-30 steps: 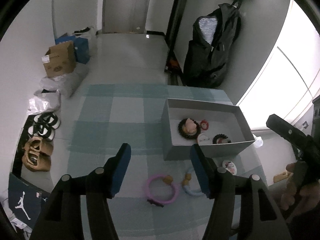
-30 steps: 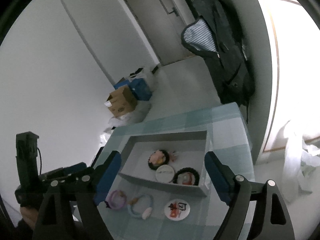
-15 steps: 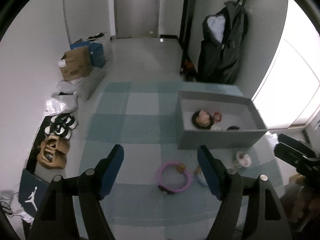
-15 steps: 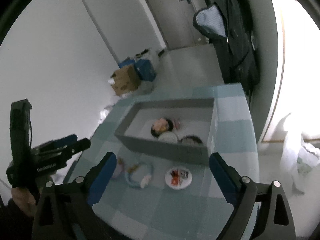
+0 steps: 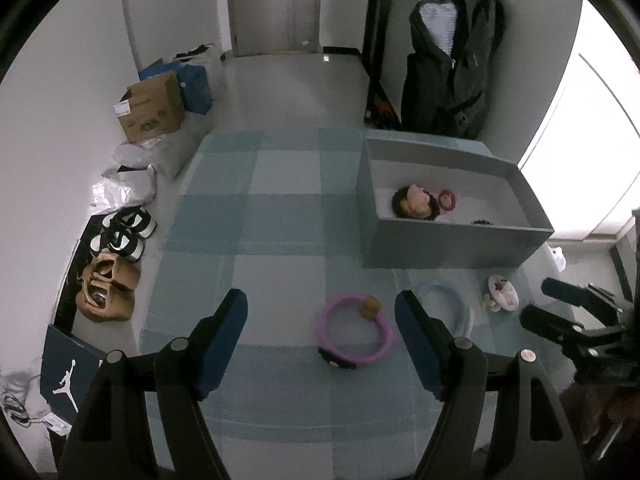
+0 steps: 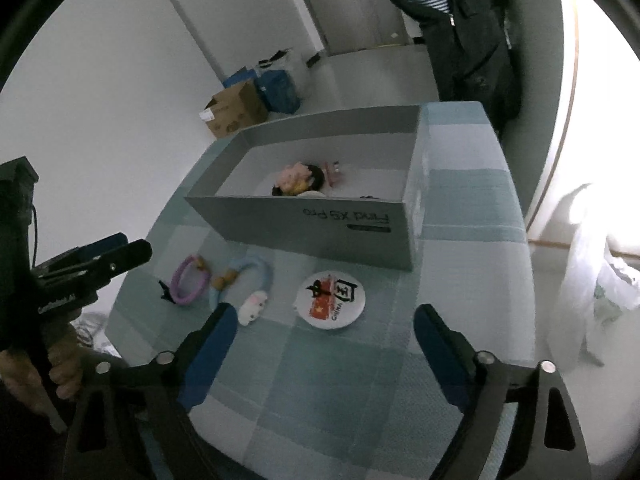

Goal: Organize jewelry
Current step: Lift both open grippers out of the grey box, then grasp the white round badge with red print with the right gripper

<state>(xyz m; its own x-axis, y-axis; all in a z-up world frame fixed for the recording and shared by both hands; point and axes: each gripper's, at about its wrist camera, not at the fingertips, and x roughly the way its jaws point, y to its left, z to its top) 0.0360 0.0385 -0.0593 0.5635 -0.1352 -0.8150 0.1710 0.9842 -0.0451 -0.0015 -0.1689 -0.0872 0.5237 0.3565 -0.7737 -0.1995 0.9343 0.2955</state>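
A grey box (image 5: pixel 452 248) (image 6: pixel 320 228) stands on the checked table and holds a doll-head piece (image 5: pixel 416 202) (image 6: pixel 300 178) and a small red ring (image 5: pixel 446 200). In front of it lie a purple bracelet (image 5: pixel 354 332) (image 6: pixel 188 280), a light blue bracelet (image 5: pixel 448 304) (image 6: pixel 248 276) and a round badge (image 6: pixel 330 298) (image 5: pixel 502 292). My left gripper (image 5: pixel 320 320) is open and empty above the purple bracelet. My right gripper (image 6: pixel 324 328) is open and empty above the badge.
The table's checked cloth (image 5: pixel 256 216) ends at its left edge above the floor. Shoes (image 5: pixel 124 232), bags and a cardboard box (image 5: pixel 152 108) lie on the floor at the left. A dark jacket (image 5: pixel 452 60) hangs at the back right.
Both grippers have pulled back and risen from the box. The items on the table have not moved.
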